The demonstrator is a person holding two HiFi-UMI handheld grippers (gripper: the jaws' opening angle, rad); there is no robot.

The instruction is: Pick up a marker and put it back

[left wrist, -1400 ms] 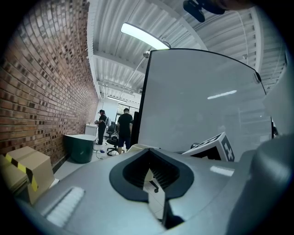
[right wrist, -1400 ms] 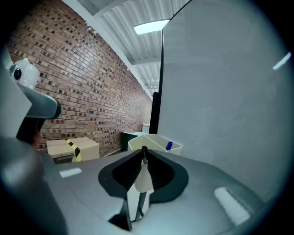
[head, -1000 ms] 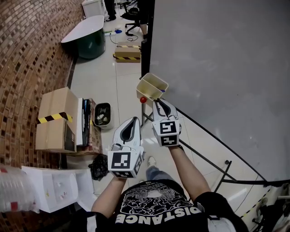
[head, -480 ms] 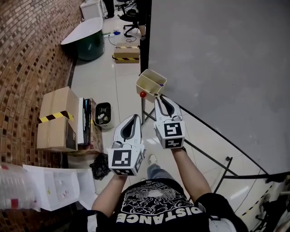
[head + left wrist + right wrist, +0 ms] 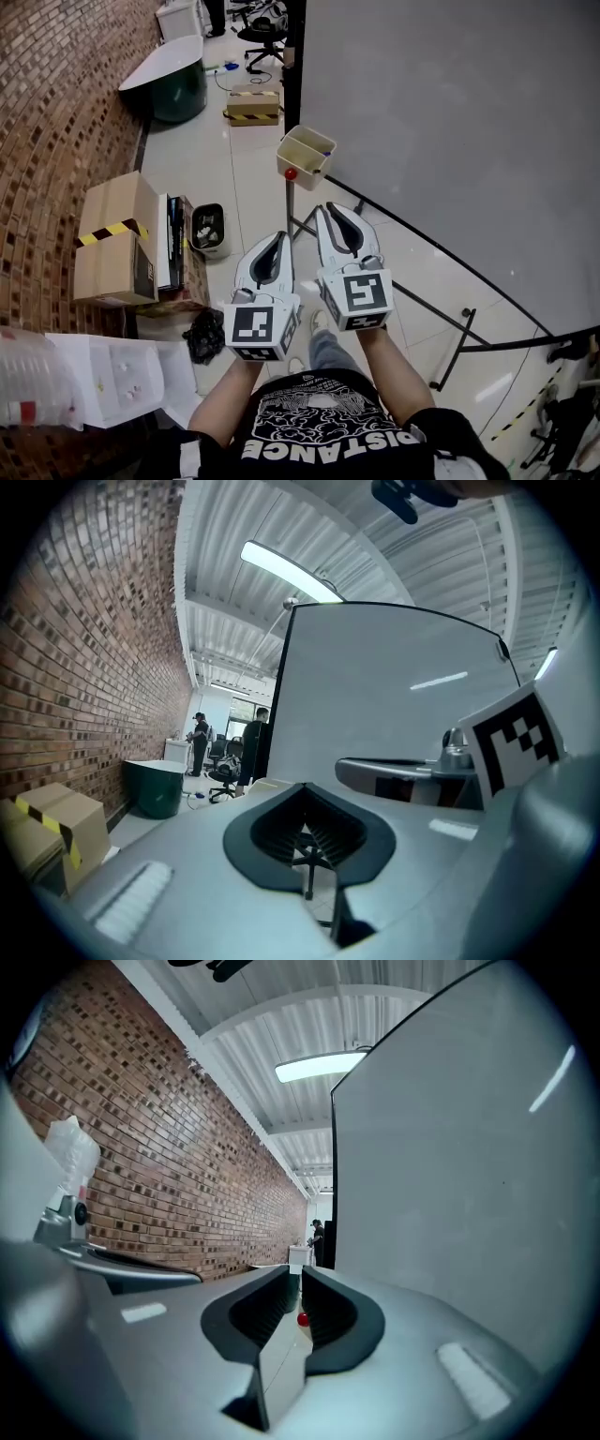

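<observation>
Beside the grey whiteboard (image 5: 450,141), both grippers are held in the air, short of the beige bin (image 5: 309,175). The left gripper (image 5: 278,238) has its jaws tip to tip and empty. The right gripper (image 5: 326,208) has a narrow gap with nothing held (the red knob (image 5: 303,1319) shows through). The marker (image 5: 325,153) is a bluish speck in the bin, too small to be sure.

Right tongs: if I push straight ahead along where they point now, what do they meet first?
Most likely the red knob below the beige bin: it shows centred in the gap of the right tongs. Nothing nearer appears in that line, though depth is unclear.
</observation>
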